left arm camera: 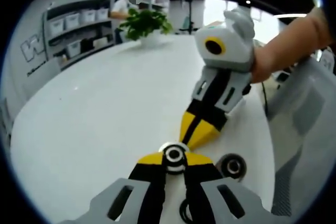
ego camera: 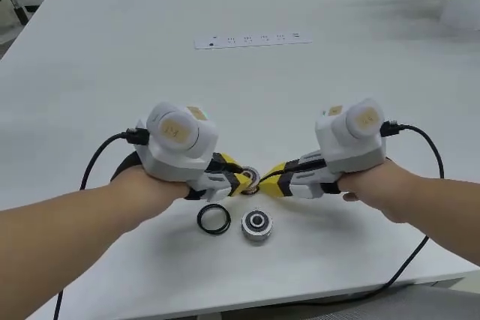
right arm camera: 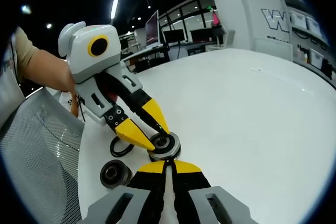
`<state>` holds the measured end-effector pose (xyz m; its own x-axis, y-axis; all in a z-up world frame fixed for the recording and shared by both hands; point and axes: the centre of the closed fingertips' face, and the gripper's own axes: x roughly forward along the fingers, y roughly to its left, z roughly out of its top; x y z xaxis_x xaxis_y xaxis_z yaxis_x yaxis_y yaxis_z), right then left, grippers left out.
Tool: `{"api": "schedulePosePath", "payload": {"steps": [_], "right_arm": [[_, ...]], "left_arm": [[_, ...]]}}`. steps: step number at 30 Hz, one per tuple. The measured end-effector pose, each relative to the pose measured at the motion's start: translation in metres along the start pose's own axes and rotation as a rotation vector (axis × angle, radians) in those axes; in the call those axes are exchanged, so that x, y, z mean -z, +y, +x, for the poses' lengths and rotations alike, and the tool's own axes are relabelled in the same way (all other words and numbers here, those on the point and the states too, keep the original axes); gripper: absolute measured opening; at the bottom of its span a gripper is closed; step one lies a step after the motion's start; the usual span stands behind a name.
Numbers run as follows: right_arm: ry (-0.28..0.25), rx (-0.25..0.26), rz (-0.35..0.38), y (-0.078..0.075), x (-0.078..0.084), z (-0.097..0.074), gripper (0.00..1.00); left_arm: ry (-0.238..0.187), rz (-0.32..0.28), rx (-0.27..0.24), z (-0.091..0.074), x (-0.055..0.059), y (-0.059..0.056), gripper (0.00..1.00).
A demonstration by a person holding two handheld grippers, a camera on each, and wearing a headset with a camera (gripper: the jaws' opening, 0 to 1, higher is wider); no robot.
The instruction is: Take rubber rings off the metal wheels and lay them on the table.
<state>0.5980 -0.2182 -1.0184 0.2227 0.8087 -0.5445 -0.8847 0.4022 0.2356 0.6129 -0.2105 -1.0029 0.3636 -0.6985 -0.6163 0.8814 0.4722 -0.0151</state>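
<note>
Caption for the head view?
Left claw and right claw meet at a metal wheel, near a rubber ring and second wheel.

metal wheel ×2 | loose rubber ring ×1 | hand-held gripper ×2 | power strip ×1

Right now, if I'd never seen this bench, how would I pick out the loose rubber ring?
Go to the near edge of the white table, where the left tool and right tool meet at a small wheel. Nearer that edge two round things lie side by side. The rubber ring is the left one: a thin, empty black hoop, not a solid metal wheel like its neighbour.
</note>
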Motion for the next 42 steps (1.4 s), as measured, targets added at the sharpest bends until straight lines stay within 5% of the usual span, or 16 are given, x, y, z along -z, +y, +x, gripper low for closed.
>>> {"api": "schedulePosePath", "payload": {"steps": [11, 17, 42], "right_arm": [[-0.088, 0.012, 0.337, -0.01, 0.001, -0.003, 0.0], [-0.169, -0.005, 0.448, -0.013, -0.012, -0.009, 0.0], [-0.192, -0.026, 0.458, -0.003, -0.022, -0.008, 0.0]], "left_arm": [[0.008, 0.019, -0.024, 0.0, -0.001, 0.0, 0.12], [0.011, 0.016, -0.032, 0.001, 0.0, 0.002, 0.12], [0.025, 0.018, -0.044, 0.002, -0.001, 0.001, 0.12]]}}
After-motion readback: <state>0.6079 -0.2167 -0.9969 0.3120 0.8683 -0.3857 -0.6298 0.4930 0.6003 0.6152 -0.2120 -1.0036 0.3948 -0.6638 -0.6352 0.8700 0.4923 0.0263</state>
